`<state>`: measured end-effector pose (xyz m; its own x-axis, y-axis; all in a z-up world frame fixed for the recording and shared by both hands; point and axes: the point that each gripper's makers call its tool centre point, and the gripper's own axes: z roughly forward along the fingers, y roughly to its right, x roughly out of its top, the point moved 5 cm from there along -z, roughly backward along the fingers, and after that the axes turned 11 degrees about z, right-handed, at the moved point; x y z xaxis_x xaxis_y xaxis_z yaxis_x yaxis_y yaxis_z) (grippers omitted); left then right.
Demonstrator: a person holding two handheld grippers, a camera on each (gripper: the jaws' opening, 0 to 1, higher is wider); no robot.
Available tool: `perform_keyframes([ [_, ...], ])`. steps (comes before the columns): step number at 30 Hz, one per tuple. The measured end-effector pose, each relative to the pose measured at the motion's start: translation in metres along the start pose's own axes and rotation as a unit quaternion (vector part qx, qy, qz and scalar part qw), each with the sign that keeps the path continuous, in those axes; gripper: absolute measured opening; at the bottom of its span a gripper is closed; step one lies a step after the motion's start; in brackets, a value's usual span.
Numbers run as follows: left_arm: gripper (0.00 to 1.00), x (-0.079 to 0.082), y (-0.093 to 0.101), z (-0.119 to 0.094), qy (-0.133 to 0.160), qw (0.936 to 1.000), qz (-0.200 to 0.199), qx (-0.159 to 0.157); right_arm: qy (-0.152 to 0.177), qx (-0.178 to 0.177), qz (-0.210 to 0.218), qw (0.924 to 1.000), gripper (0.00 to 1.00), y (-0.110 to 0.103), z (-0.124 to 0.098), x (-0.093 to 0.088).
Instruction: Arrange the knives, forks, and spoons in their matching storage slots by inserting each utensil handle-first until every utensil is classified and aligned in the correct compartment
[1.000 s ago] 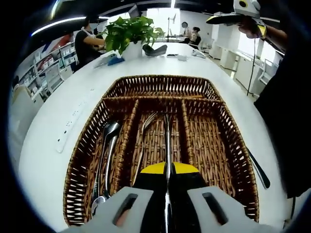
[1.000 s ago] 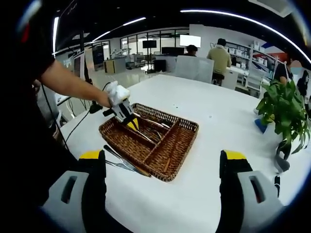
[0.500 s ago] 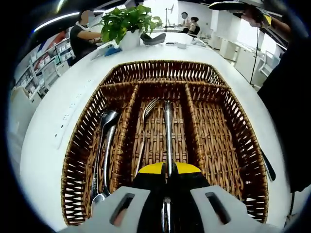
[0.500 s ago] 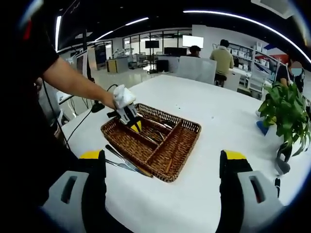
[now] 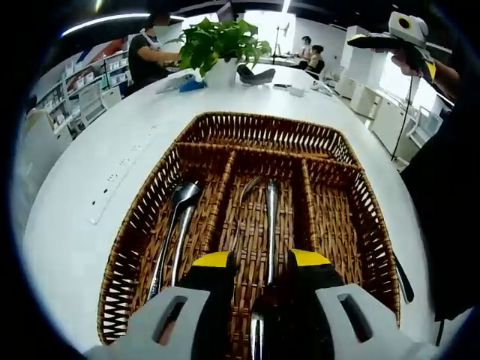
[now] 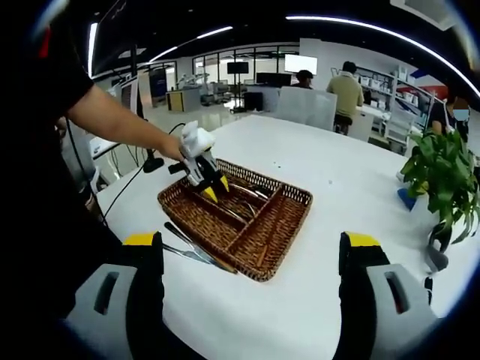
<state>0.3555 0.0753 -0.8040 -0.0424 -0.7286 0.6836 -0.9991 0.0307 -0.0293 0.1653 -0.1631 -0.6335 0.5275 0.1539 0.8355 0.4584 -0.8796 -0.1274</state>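
- Released now, the fork (image 5: 270, 225) that the left gripper (image 5: 260, 264) clamped half a second ago lies loose in the wicker basket (image 5: 142, 225), and the gripper's yellow-tipped jaws have parted around its handle end.
- From the left gripper view, the basket is a brown woven tray with three long slots side by side and one cross slot at its far end.
- Nearest in the basket's left slot lie two shiny spoons (image 5: 176, 225), bowls pointing away.
- Its middle slot holds the released fork beside a second fork (image 5: 241, 206), both silver, lying lengthwise.
- Just outside the basket's right wall, a dark-handled knife (image 5: 403, 276) rests on the white table (image 5: 82, 195).
- Well beyond the basket's far end stands a potted plant (image 5: 221, 49).
- In the right gripper view, the right gripper (image 6: 253, 259) hovers well short of the basket, jaws wide apart and holding nothing.
- Against the basket's near wall in that view lie knives (image 6: 196, 250) on the table.
- Over the basket, a person's hand (image 6: 169, 147) holds the left gripper.
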Motion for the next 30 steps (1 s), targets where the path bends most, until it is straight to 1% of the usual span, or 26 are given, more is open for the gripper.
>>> perform_keyframes([
  [3,0.25,-0.001,0.001,0.0,-0.003,0.9999,-0.009,-0.004,0.0,0.0,0.0,1.0,1.0,0.0,0.0,0.0],
  [5,0.27,0.001,0.002,-0.002,-0.001,0.9999,-0.013,-0.006,-0.001,0.001,-0.002,1.0,1.0,-0.001,0.0,0.0],
  [6,0.29,0.005,-0.001,-0.003,0.005,1.0,-0.002,0.007,0.0,0.001,-0.002,1.0,1.0,-0.001,0.0,0.0],
  [7,0.28,0.009,-0.005,-0.004,0.013,0.9997,0.005,0.018,0.001,0.002,-0.002,1.0,1.0,-0.001,0.0,0.001],
  [9,0.31,0.015,-0.004,-0.003,0.029,0.9995,-0.009,0.008,0.001,0.002,-0.002,1.0,1.0,-0.001,0.0,0.001],
  [11,0.31,0.013,-0.002,0.003,0.014,0.9998,-0.013,0.001,0.0,0.001,-0.004,1.0,1.0,-0.001,0.0,0.001],
  [13,0.31,0.009,0.001,0.007,-0.009,0.9999,-0.011,-0.003,-0.001,0.001,-0.004,1.0,1.0,-0.001,0.0,0.0],
  [15,0.3,0.008,-0.001,0.008,-0.024,0.9986,-0.048,0.0,0.001,-0.002,-0.002,1.0,1.0,0.0,-0.002,0.0],
  [16,0.3,0.009,-0.002,0.01,-0.019,0.9989,-0.043,-0.001,0.002,-0.003,0.0,1.0,1.0,0.001,-0.003,0.0],
  [18,0.3,0.009,-0.001,0.009,-0.021,0.9988,-0.045,-0.002,0.002,-0.005,0.001,1.0,1.0,0.001,-0.003,-0.001],
  [21,0.31,0.01,-0.001,0.007,-0.023,0.9981,-0.056,-0.006,0.002,-0.006,0.002,1.0,1.0,0.001,-0.003,-0.002],
  [22,0.32,0.011,0.0,0.006,-0.022,0.9983,-0.053,-0.005,0.002,-0.006,0.002,1.0,1.0,0.001,-0.003,-0.002],
  [23,0.33,0.016,-0.002,0.006,-0.009,0.9999,-0.003,0.009,0.002,-0.005,0.002,1.0,1.0,0.0,-0.002,-0.002],
  [24,0.34,0.023,0.0,0.006,0.007,0.9999,0.007,0.005,0.003,-0.006,0.002,1.0,1.0,0.0,-0.002,-0.002],
  [25,0.35,0.027,0.002,0.005,0.014,0.9999,0.003,0.003,0.003,-0.006,0.002,1.0,1.0,0.0,-0.002,-0.002],
  [27,0.36,0.032,0.003,0.008,0.022,0.9994,-0.027,-0.006,0.003,-0.005,0.004,1.0,1.0,0.0,-0.002,-0.003],
  [28,0.41,0.033,0.002,0.01,0.026,0.9992,-0.03,-0.011,0.002,-0.005,0.004,1.0,1.0,-0.001,-0.001,-0.003],
  [29,0.45,0.033,0.006,0.015,0.03,0.9971,-0.063,-0.032,0.001,-0.004,0.003,1.0,1.0,-0.001,-0.001,-0.003],
  [30,0.47,0.033,0.007,0.016,0.028,0.9963,-0.073,-0.037,0.001,-0.004,0.002,1.0,1.0,-0.001,-0.001,-0.004],
])
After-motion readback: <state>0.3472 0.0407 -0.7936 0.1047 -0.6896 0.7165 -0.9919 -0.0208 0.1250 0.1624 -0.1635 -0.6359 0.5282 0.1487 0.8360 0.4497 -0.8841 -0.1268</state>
